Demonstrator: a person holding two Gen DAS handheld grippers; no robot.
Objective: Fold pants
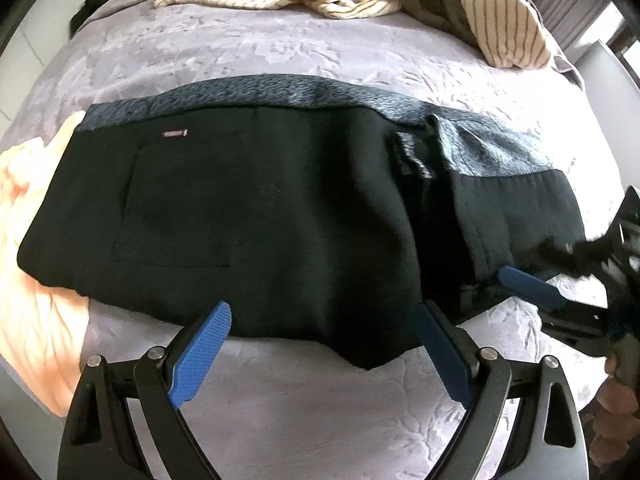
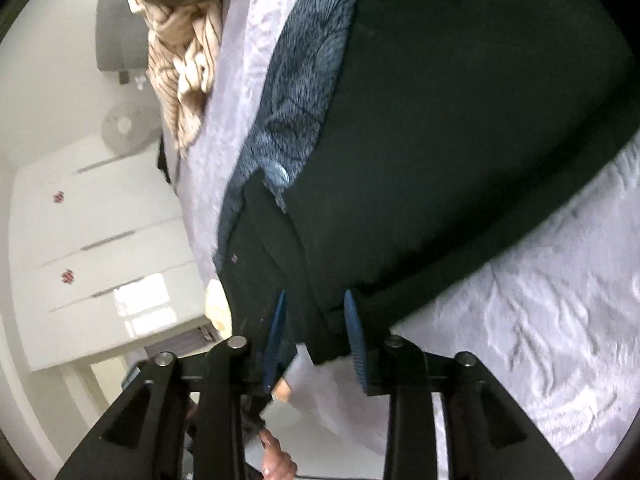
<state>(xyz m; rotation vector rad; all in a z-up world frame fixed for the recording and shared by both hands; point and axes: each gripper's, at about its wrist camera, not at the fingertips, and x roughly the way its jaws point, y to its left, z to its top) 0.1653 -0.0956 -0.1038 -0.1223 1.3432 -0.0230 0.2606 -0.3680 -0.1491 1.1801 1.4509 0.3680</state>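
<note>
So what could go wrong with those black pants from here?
The right gripper has its jaws parted around the pants' edge; pulling away could drag that layer and undo the fold. The left gripper is wide open above the near edge, holding nothing down. The peach cloth under one end could shift with it.

Left wrist camera looks steeply down past left gripper [image 1: 324, 344], close over pants [image 1: 248, 208]. Right wrist camera rolled, very near same pants [image 2: 440, 140] edge. Both views share pants and bedspread [image 1: 240, 56].
</note>
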